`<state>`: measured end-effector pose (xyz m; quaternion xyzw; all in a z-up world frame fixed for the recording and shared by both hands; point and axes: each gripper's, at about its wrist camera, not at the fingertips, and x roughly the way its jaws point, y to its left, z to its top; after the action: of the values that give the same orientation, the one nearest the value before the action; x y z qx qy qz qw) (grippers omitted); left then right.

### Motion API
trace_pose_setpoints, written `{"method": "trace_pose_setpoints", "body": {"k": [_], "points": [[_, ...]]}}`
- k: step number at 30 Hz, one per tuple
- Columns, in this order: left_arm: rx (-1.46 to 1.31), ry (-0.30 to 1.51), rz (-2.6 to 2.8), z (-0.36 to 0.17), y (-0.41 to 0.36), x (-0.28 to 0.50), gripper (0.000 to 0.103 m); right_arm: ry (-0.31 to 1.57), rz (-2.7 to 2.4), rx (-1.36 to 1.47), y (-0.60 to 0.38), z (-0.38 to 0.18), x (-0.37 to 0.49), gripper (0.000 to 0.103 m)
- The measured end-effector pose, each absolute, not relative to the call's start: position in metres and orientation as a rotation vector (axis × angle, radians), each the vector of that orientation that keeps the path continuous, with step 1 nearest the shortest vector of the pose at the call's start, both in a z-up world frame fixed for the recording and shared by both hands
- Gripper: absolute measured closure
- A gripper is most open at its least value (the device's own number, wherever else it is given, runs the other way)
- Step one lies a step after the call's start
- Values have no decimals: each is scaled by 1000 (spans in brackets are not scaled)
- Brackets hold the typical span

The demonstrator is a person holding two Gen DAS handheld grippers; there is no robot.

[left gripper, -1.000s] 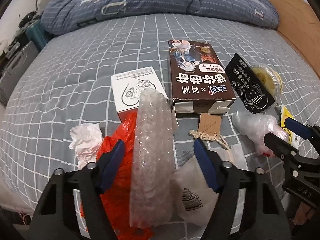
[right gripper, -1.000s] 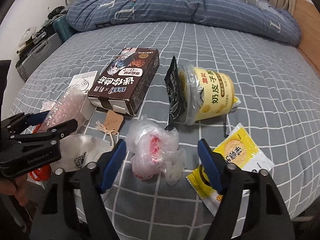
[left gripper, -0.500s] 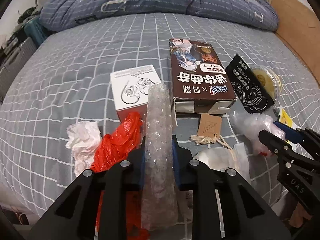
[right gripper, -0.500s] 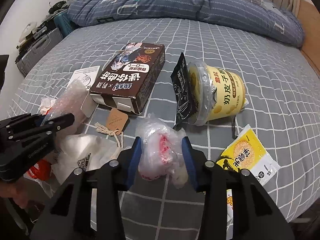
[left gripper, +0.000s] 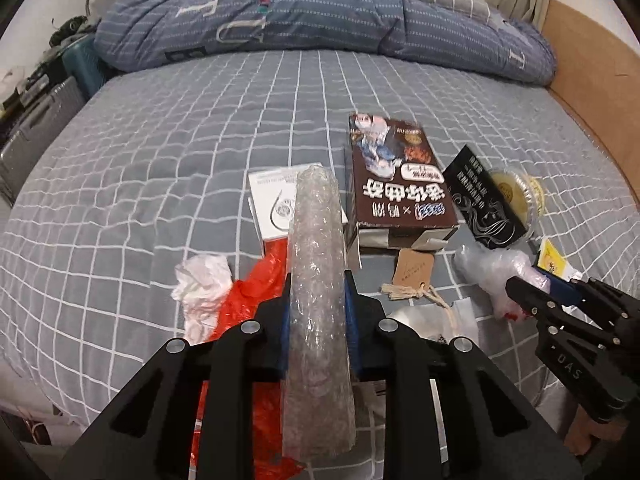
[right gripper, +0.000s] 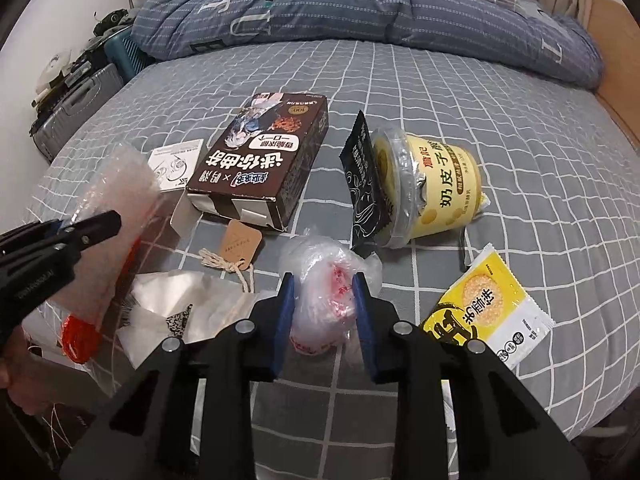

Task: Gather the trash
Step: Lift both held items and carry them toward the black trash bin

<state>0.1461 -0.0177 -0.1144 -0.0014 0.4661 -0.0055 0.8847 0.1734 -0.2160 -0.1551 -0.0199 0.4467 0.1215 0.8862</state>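
We see 2 grippers, each w/ 1 item pinched. Left gripper [left gripper: 317, 312]: blue pads pressed tight on 1 bubble-wrap roll [left gripper: 318, 280], squeezed flat btwn them. The roll's long axis runs along the fingers, far end pointing away toward the duvet [left gripper: 320, 20], near end sticking back past the pads toward the camera; it looks tilted up off the bed [left gripper: 160, 140].

Right gripper [right gripper: 325, 308]: pads clamped on 1 crumpled clear plastic bag [right gripper: 328, 276] w/ red print, a round wad w/ no clear long axis, low over the bed edge.

Outward from there we count: 1 red plastic bag [left gripper: 248, 304] under the roll, 1 white tissue wad [left gripper: 202, 284] left of it, 1 white earphone box [left gripper: 272, 208] behind, 1 brown snack box [right gripper: 260, 164] lying flat w/ open flap toward us, 1 kraft tag w/ string [right gripper: 240, 244] just in front of it, 1 clear flat bag [right gripper: 172, 308] near the edge, 1 black sachet [right gripper: 364, 184] leaning on 1 yellow cup [right gripper: 432, 184] tipped on its side, mouth facing left, 1 yellow cracker packet [right gripper: 484, 312] far right.
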Motion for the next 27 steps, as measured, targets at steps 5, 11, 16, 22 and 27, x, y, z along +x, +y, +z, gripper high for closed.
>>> {"method": "trace_pose_setpoints", "body": {"k": [5,11,16,22,27], "points": [[-21,960,-19,-103,-16,141,83,902,251,-45,-216,-141,164,75],[-46,955,-23,-90,-13,135,83,871,242,-47,-216,-122,154,75],[-56,941,-35,-76,-11,128,83,852,235,-41,-219,-107,145,75],[-75,925,-46,-59,-9,118,83,836,234,-40,-221,-94,133,75],[-61,918,-44,-50,-13,106,83,819,231,-36,-223,-82,121,75]]}}
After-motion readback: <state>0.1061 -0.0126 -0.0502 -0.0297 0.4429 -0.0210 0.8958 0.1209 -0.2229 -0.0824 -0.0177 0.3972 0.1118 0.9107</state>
